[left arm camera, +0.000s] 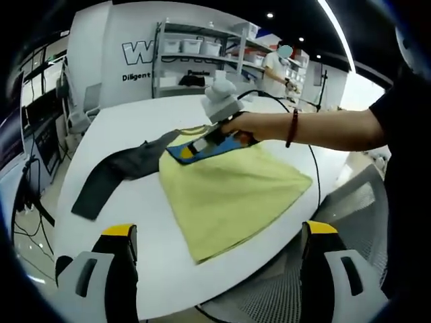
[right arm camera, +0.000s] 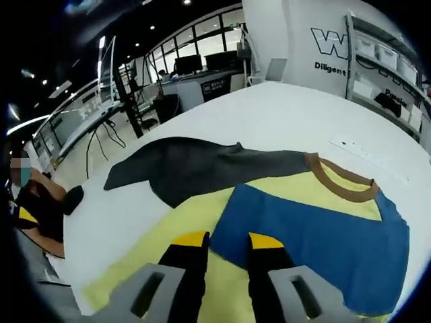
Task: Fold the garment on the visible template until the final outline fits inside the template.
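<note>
White round table (left arm camera: 135, 128) in a workshop with shelving (left arm camera: 195, 60) behind; the garment (left arm camera: 229, 188), yellow with a blue panel and dark grey sleeve (left arm camera: 114, 171), lies spread on it. Right gripper (right arm camera: 219, 242) hovers low at the blue panel's edge, jaws nearly closed, can't tell if pinching fabric. Left gripper (left arm camera: 219, 232) off the table edge, jaws wide apart, empty.

Garment (right arm camera: 296, 229) lies flat on white worktop (right arm camera: 283, 118): yellow body, blue panel, brown collar, dark grey sleeve stretched out sideways. Blue panel edge sits just ahead of right tongs (right arm camera: 225, 245).
</note>
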`<action>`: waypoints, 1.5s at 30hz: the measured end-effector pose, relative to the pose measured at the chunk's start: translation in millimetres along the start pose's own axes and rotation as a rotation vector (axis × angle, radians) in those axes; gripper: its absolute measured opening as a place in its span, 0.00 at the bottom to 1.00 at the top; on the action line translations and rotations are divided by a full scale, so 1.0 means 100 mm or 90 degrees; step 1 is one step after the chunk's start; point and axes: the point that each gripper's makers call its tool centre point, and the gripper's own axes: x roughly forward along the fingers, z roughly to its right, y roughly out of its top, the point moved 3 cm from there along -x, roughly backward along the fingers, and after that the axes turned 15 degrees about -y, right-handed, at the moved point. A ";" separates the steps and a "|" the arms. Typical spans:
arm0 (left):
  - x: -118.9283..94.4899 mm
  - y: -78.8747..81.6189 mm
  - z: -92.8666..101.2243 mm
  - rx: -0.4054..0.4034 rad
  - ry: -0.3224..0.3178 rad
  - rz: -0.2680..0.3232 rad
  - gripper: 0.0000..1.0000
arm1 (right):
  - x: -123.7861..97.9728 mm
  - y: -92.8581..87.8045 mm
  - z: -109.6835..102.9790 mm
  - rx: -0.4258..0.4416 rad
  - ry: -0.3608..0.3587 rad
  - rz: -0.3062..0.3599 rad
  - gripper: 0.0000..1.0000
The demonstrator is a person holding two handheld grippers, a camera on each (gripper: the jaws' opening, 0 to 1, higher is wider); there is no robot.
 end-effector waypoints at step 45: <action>0.26 0.16 0.08 0.019 -0.033 0.004 0.99 | -0.62 -0.82 1.93 0.177 -0.217 -0.057 0.52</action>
